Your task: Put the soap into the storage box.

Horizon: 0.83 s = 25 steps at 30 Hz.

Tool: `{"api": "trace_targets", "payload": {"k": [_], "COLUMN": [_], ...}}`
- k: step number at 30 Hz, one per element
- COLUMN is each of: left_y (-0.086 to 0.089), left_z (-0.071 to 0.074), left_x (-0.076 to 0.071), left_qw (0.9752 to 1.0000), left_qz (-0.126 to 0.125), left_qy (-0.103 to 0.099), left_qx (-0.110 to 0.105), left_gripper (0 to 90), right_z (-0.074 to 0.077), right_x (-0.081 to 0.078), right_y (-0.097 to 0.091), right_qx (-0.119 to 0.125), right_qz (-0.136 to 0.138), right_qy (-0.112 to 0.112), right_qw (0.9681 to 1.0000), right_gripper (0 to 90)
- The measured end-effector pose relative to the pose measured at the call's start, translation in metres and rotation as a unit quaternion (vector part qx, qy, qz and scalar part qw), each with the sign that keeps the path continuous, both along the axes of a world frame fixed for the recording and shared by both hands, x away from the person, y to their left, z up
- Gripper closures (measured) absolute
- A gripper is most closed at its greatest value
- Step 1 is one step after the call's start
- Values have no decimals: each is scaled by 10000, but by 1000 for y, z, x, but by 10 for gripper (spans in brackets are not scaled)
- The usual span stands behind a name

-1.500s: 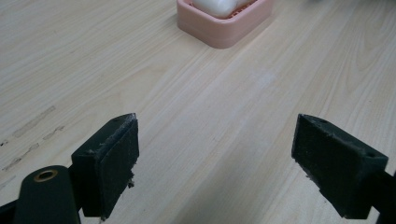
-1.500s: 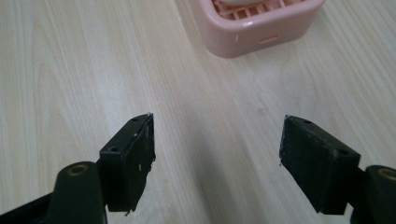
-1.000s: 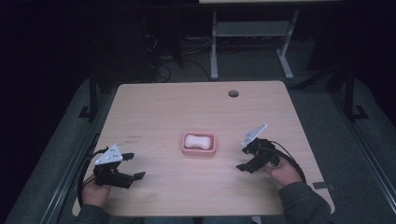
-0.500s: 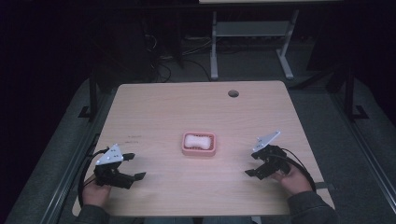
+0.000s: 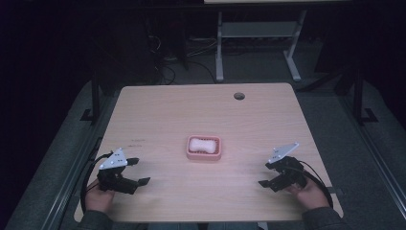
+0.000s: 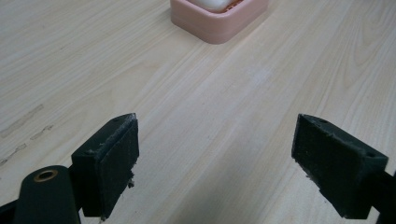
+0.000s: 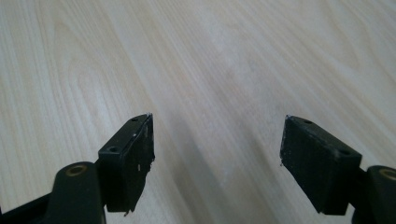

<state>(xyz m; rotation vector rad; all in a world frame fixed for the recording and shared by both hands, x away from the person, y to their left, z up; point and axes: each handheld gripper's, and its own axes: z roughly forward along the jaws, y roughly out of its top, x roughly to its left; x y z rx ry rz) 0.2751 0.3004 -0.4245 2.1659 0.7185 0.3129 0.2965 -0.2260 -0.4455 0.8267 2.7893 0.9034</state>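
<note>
A pink soap dish [image 5: 204, 154] holding a white soap bar [image 5: 202, 143] sits at the middle of the wooden table [image 5: 191, 115]. My left gripper [image 5: 139, 171] rests near the front left corner, open and empty, its jaws pointing right toward the dish. In the left gripper view, the left gripper [image 6: 217, 135] frames bare wood, with the dish [image 6: 219, 23] well ahead at the top. My right gripper [image 5: 266, 175] is near the front right, open and empty, apart from the dish. In the right gripper view, the right gripper [image 7: 218, 126] has plain tabletop between its pads.
A round cable hole [image 5: 239, 96] lies near the table's far edge. Behind the table stands a grey metal frame [image 5: 220, 48] on a dark floor. Faint dark marks [image 5: 136, 140] show on the wood ahead of the left gripper.
The right gripper has drawn back toward the front right edge, away from the dish, and sits lower. The left gripper and the dish have stayed in place.
</note>
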Motion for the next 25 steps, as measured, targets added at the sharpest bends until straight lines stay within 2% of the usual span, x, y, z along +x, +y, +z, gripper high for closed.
{"api": "trace_targets", "payload": {"k": [6, 10, 16, 18, 20, 22, 25], "left_y": [-1, 0, 0, -1, -2, -2, -1], "left_z": [-1, -1, -1, -1, -1, -1, -1], "left_x": [1, 3, 2, 3, 2, 2, 2], "left_qw": [10000, 9997, 9999, 9999, 9999, 9999, 9999], "left_qz": [-38, -34, -11, -33, -46, -40, -26], "left_qy": [63, 158, 127, 125, 133, 129, 123], "left_qx": [8, -168, -72, -40, 1, -17, -42], "left_gripper": [148, 148, 148, 148, 148, 148, 148], "right_z": [-4, -4, -4, -2, -1, 0, -1], "right_x": [-9, -15, -24, -29, -33, -36, -40], "right_y": [-11, -17, -24, -26, -27, -28, -28], "right_qx": [85, 193, 218, 298, 279, 270, 299], "right_qz": [-118, -199, -345, -409, -468, -564, -623], "right_qy": [-15, -69, -142, -197, -288, -333, -316], "right_qw": [9999, 9996, 9991, 9985, 9981, 9975, 9971], "right_gripper": [254, 251, 242, 240, 223, 187, 186]}}
